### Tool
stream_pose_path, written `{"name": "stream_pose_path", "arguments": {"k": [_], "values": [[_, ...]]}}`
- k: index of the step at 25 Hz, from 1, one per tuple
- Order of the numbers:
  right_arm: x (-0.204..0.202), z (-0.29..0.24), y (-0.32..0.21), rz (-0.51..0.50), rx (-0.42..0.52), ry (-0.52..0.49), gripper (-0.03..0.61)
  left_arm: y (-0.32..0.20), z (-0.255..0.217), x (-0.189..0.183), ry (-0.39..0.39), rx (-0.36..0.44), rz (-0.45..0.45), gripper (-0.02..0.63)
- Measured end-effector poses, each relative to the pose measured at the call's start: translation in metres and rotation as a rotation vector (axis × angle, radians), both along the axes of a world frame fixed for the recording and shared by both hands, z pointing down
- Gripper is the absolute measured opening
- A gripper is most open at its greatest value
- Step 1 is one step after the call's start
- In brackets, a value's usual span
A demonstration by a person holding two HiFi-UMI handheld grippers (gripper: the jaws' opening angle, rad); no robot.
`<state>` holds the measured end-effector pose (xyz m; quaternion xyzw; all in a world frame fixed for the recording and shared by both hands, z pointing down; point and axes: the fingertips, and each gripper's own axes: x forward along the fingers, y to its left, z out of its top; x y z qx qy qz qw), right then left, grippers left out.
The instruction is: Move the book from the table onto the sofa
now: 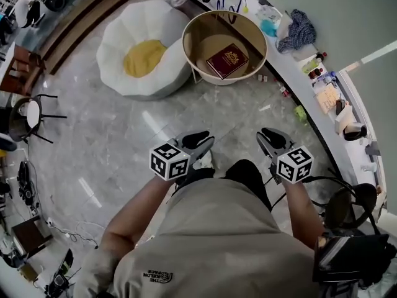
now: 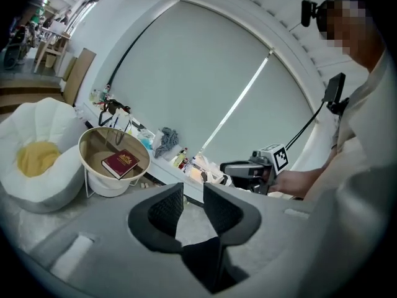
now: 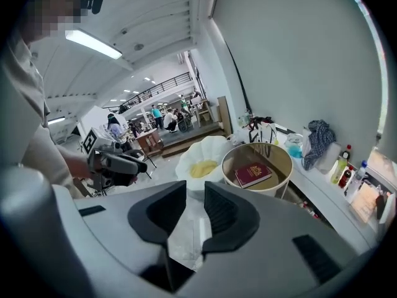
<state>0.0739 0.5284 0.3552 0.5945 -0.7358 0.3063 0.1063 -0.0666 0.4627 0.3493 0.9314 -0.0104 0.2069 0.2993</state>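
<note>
"Two grippers, and both slack?"

"Both. The left gripper [image 2: 193, 194] has its jaws a narrow gap apart, with only the floor [image 1: 124, 135] showing through. The right gripper [image 3: 195, 196] stands the same way, with nothing between its jaws."

"Where does the person hold them?"

"Low, in front of the body. They are side by side, clear of each other, with the jaws pointing forward over the glossy grey floor."

"And the book?"

"The book [image 1: 227, 61] lies flat inside the round table [image 1: 205, 33], a tub shape with a pale rim, well ahead of both grippers. Its red cover with a gold crest faces up, and neither gripper touches it."

"The sofa?"

"The sofa [image 1: 121, 36] is white and puffy, with a yellow cushion [image 1: 144, 58] in its middle. It sits just left of the table. Whether the two touch, the head view does not settle."

"Anything beyond that?"

"A curved shelf [image 1: 288, 58] runs along the wall to the right of the table and carries a blue cloth [image 1: 298, 31]. A black chair [image 1: 28, 117] stands far off to the left."
</note>
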Motion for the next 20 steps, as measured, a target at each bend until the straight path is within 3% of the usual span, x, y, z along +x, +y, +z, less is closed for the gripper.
{"name": "stream_pose_path", "arguments": {"k": [5, 11, 20], "values": [[0.021, 0.009, -0.051, 0.014, -0.029, -0.007, 0.098, -0.044, 0.016, 0.007, 0.004, -0.058, -0.05, 0.086], [0.067, 0.044, -0.117, 0.005, -0.062, -0.035, 0.098, -0.098, 0.046, 0.04, -0.018, -0.128, -0.105, 0.087], [0.16, 0.129, -0.238, -0.056, -0.144, -0.098, 0.1, -0.181, 0.113, 0.117, -0.123, -0.247, -0.201, 0.104]]}}
